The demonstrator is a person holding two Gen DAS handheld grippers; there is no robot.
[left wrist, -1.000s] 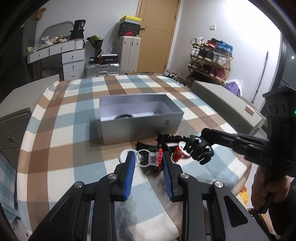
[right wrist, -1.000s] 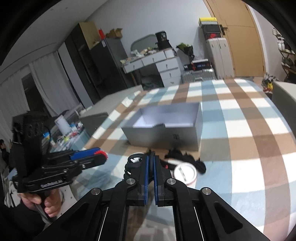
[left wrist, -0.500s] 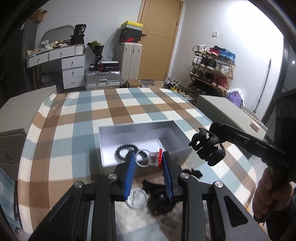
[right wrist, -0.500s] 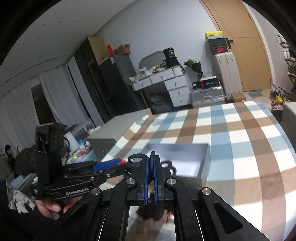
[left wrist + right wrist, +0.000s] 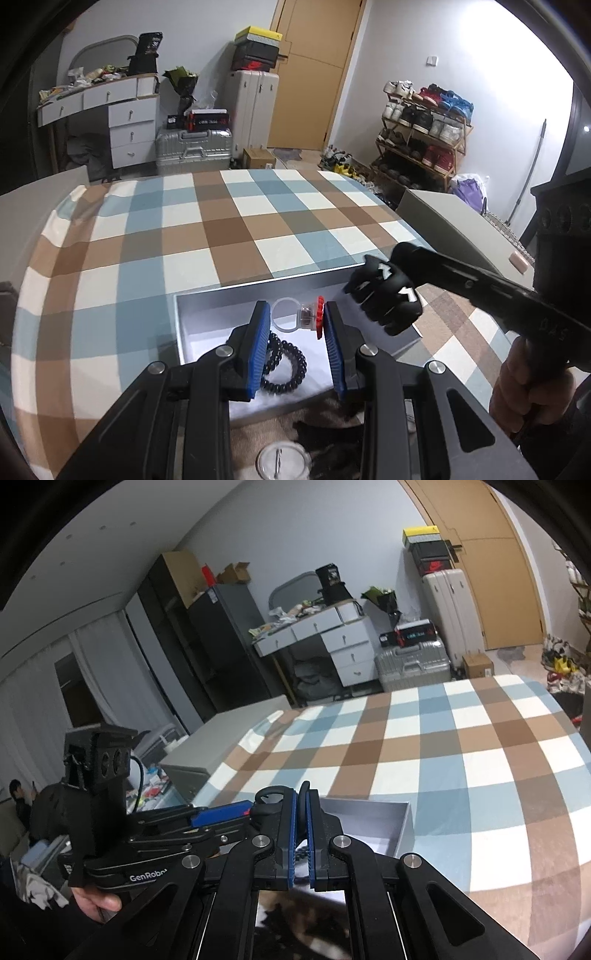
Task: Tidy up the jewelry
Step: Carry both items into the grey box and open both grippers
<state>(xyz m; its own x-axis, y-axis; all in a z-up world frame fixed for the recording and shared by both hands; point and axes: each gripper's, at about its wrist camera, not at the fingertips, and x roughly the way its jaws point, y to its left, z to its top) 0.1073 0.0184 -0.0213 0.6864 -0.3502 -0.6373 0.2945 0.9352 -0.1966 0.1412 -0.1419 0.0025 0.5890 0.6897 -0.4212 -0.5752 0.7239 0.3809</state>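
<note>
My left gripper (image 5: 295, 317) is shut on a clear ring with a red-trimmed charm (image 5: 301, 314) and holds it over the open grey box (image 5: 207, 299). A black spiral hair tie (image 5: 286, 367) lies inside the box. My right gripper (image 5: 384, 295) is shut on a black claw hair clip (image 5: 388, 301) and holds it above the box's right end. In the right wrist view the clip (image 5: 271, 801) sits between the closed blue pads (image 5: 291, 834), with the box (image 5: 404, 829) below and the left gripper (image 5: 221, 818) to the left.
A checked cloth (image 5: 229, 225) covers the table. A round clear badge (image 5: 282, 461) and dark accessories (image 5: 332, 437) lie on it in front of the box. Grey cabinets (image 5: 450, 225) flank the table. A dresser, suitcases and a shoe rack stand behind.
Both grippers have lifted from the pile in front of the box and moved forward over it, each carrying its item. The ring now hangs over the box interior.
</note>
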